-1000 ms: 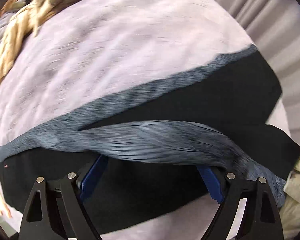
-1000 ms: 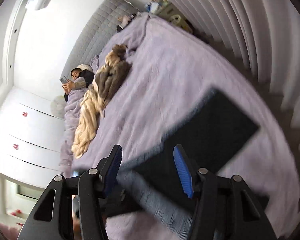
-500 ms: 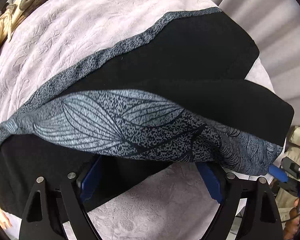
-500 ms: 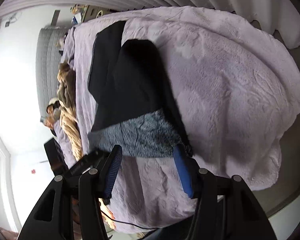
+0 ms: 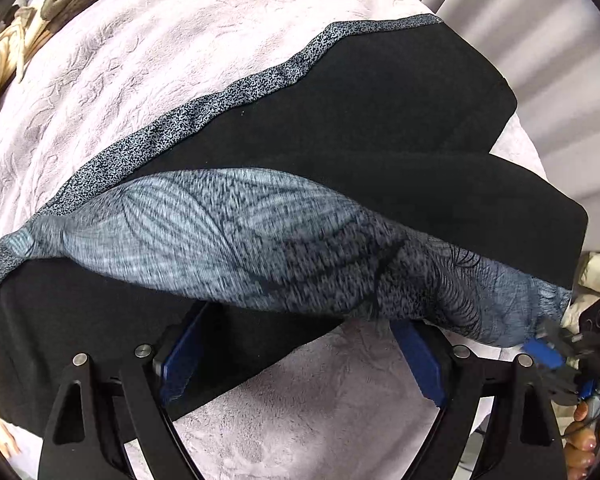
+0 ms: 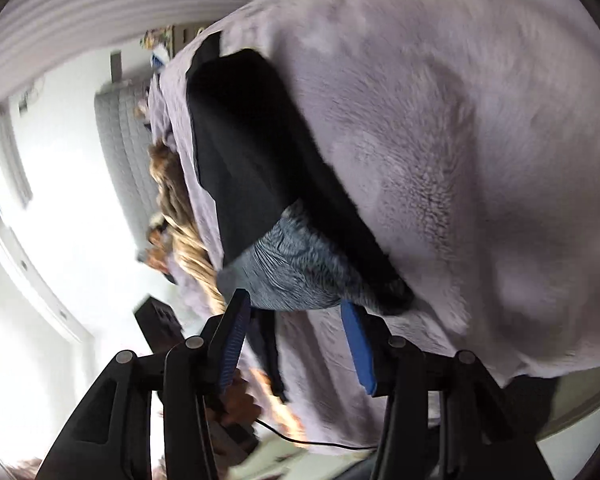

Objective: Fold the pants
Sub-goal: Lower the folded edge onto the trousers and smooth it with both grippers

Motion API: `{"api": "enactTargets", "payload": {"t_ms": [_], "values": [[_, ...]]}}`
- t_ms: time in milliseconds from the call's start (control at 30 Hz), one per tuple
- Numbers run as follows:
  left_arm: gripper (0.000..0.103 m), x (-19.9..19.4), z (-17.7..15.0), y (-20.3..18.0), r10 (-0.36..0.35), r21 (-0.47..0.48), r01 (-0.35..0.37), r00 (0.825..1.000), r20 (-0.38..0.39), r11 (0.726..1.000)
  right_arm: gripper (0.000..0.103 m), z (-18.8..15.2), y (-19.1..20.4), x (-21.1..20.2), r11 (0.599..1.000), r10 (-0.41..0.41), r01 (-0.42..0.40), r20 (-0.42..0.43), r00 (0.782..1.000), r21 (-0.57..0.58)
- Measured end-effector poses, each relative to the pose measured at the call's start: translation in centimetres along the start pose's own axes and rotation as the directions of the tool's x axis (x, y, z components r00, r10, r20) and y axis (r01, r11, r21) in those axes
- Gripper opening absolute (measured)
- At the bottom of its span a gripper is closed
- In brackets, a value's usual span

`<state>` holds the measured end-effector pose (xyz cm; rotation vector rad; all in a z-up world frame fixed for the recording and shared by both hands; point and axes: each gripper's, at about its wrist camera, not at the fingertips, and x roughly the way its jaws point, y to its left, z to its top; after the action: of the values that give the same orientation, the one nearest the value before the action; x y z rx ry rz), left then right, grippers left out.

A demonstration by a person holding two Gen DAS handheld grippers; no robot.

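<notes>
Black pants (image 5: 360, 152) with a grey leaf-print lining lie partly folded on the lilac blanket (image 5: 180, 40) of a bed. Left gripper (image 5: 300, 364): jaws spread wide, the printed fold draped over their tips. Right gripper (image 6: 296, 344): jaws apart, just short of the pants' printed end; view blurred

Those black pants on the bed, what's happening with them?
A person with a two-finger gripper in each hand is folding the black pants, which lie on a lilac fleece blanket. The grey leaf-print waist section is lifted and draped just ahead of the left gripper, whose fingers stand apart. The right gripper is open too, close to the same printed edge. Neither visibly clamps the cloth. A tan and brown throw lies bunched at the far side of the bed.
</notes>
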<state>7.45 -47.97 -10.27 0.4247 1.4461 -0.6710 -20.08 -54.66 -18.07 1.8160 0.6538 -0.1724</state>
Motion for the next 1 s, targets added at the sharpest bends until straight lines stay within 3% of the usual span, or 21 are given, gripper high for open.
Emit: {"api": "enactTargets", "payload": {"t_ms": [33, 67, 200, 333, 400, 467, 533, 600, 667, 733, 833, 933, 967, 1000], "values": [[0.089, -0.5, 0.1, 0.0, -0.014, -0.007, 0.014, 1.0, 0.005, 1.0, 0.013, 0.0, 0.2, 0.0, 1.0, -0.015, 0.015, 0.004, 1.0, -0.008], [0.089, -1.4, 0.2, -0.3, -0.025, -0.012, 0.026, 1.0, 0.016, 1.0, 0.011, 0.0, 0.9, -0.3, 0.999, -0.031, 0.032, 0.013, 0.999, -0.04], [0.089, -2.5, 2.6, -0.5, -0.04, -0.018, 0.042, 0.996, 0.078, 0.999, 0.011, 1.8, 6.2, -1.5, 0.976, -0.046, 0.059, 0.063, 0.997, -0.212], [0.089, -3.0, 7.2, -0.6, -0.015, -0.043, 0.021, 0.988, 0.153, 0.999, 0.011, 5.7, 13.1, 0.6, 0.901, -0.118, 0.128, 0.049, 0.992, -0.415], [0.089, -3.1, 9.5, -0.2, 0.011, -0.069, 0.002, 0.983, 0.182, 0.998, 0.011, 7.3, 16.2, 1.8, 0.872, -0.106, 0.113, 0.041, 0.994, -0.476], [0.089, -3.4, 11.5, 0.8, 0.035, -0.109, -0.013, 0.979, 0.202, 0.994, 0.016, 8.9, 19.8, 2.3, 0.84, -0.111, 0.141, 0.089, 0.99, -0.523], [0.089, -4.4, 12.0, 1.9, 0.034, -0.139, -0.001, 0.972, 0.231, 0.99, 0.017, 9.2, 22.1, 1.9, 0.806, -0.094, 0.153, 0.132, 0.987, -0.571], [0.089, -5.1, 10.8, 3.0, 0.062, -0.133, -0.03, 0.968, 0.243, 0.991, 0.026, 8.7, 22.9, 1.5, 0.782, -0.088, 0.157, 0.143, 0.986, -0.604], [0.089, -5.1, 9.4, 4.3, 0.111, -0.128, -0.083, 0.967, 0.23, 0.988, 0.052, 8.4, 21.1, 1.1, 0.794, -0.123, 0.179, 0.135, 0.983, -0.581], [0.089, -4.6, 7.0, 6.3, 0.165, -0.138, -0.14, 0.967, 0.192, 0.98, 0.056, 8.3, 18.5, 1.4, 0.83, -0.17, 0.21, 0.124, 0.977, -0.516], [0.089, -2.6, 3.6, 9.7, 0.221, -0.193, -0.202, 0.972, 0.084, 0.96, 0.056, 9.0, 13.6, 0.9, 0.895, -0.183, 0.211, 0.108, 0.977, -0.392], [0.089, -1.2, 1.6, 11.6, 0.224, -0.256, -0.216, 0.975, 0.003, 0.942, 0.055, 10.7, 11.3, 1.4, 0.921, -0.174, 0.205, 0.121, 0.977, -0.331], [0.089, -0.9, 1.1, 11.7, 0.229, -0.262, -0.223, 0.973, -0.008, 0.939, 0.045, 11.3, 10.9, 1.8, 0.925, -0.176, 0.209, 0.129, 0.976, -0.317], [0.089, -0.7, 0.7, 11.8, 0.242, -0.258, -0.238, 0.97, -0.015, 0.936, 0.027, 11.9, 10.7, 2.2, 0.929, -0.179, 0.212, 0.134, 0.975, -0.302]]}}
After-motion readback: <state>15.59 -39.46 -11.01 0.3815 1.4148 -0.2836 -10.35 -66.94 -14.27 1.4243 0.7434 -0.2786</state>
